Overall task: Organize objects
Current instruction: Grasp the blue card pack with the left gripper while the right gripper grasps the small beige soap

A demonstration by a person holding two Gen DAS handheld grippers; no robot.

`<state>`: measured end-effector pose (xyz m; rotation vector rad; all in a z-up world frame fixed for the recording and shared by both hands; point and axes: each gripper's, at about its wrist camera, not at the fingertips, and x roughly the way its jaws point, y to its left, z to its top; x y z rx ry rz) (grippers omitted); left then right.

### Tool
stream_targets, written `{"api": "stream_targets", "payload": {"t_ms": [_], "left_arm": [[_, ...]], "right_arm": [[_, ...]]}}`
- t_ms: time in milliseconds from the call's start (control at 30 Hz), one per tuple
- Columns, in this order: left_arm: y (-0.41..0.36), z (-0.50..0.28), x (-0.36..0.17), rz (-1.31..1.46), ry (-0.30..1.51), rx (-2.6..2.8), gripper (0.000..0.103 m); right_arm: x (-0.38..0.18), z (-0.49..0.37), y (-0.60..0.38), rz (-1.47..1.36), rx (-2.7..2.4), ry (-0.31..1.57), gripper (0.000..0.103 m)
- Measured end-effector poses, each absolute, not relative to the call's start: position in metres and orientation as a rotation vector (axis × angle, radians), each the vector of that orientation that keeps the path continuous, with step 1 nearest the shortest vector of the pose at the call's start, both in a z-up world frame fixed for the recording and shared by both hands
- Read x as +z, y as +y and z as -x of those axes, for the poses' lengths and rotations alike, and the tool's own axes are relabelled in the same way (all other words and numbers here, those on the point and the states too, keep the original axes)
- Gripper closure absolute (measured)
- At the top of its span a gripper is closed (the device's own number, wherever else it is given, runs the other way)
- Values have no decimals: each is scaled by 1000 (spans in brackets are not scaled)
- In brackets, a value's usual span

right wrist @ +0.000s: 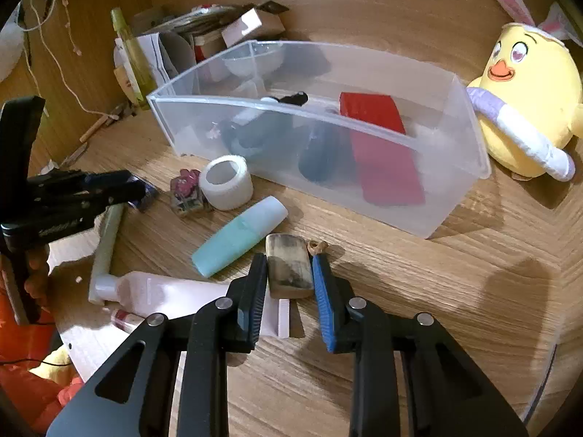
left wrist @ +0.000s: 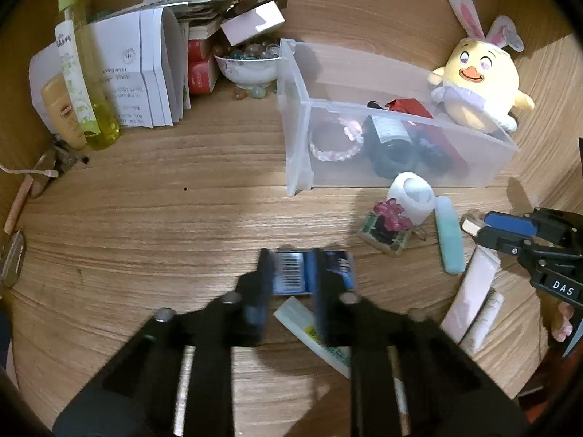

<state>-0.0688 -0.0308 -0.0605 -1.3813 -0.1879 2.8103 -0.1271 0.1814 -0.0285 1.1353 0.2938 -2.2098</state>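
Wooden tabletop [right wrist: 419, 327], pale grain. Far left: open white booklets [left wrist: 145, 73], yellow-green spray bottle [left wrist: 78, 69], china bowl [left wrist: 251, 71] of glass marbles, loose marbles beside it. Centre: clear plastic bin [right wrist: 364, 196]. Far right, just beside the bin: yellow chick plush [right wrist: 524, 109]. Near the bin's front: white tape roll [right wrist: 226, 182], small flower block [right wrist: 187, 191], mint tube [right wrist: 237, 236], wooden block [right wrist: 289, 269], pink tube [right wrist: 175, 291], blue barcoded packet [left wrist: 309, 269].

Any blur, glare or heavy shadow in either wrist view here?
Left wrist view: the left hand-held gripper and the blue packet it grips are smeared; the bin is sharp. Right wrist view: sharp, with dark shadows on the table; both views bow at the edges.
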Motion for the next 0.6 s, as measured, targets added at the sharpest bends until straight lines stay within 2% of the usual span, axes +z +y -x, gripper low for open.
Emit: {"api": "stream_targets", "payload": {"t_ms": [167, 233, 300, 367, 533, 600], "left_arm": [[-31, 68, -61, 1406, -204, 2791, 85], [-32, 66, -59, 1407, -235, 2772, 72], [-29, 62, -55, 1378, -210, 2804, 43], [-23, 58, -50, 1339, -146, 2843, 35], [-12, 64, -56, 1390, -56, 2805, 35], [-10, 67, -60, 1424, -75, 2767, 35]], "right_arm": [[-20, 121, 182, -1086, -2226, 315, 80], [-17, 119, 182, -1074, -2227, 310, 80], [-15, 118, 183, -1064, -2233, 301, 80], [-13, 116, 185, -1053, -2238, 291, 80], [-6, 112, 187, -1021, -2252, 277, 80], [-2, 109, 188, -1001, -2260, 272, 80]]}}
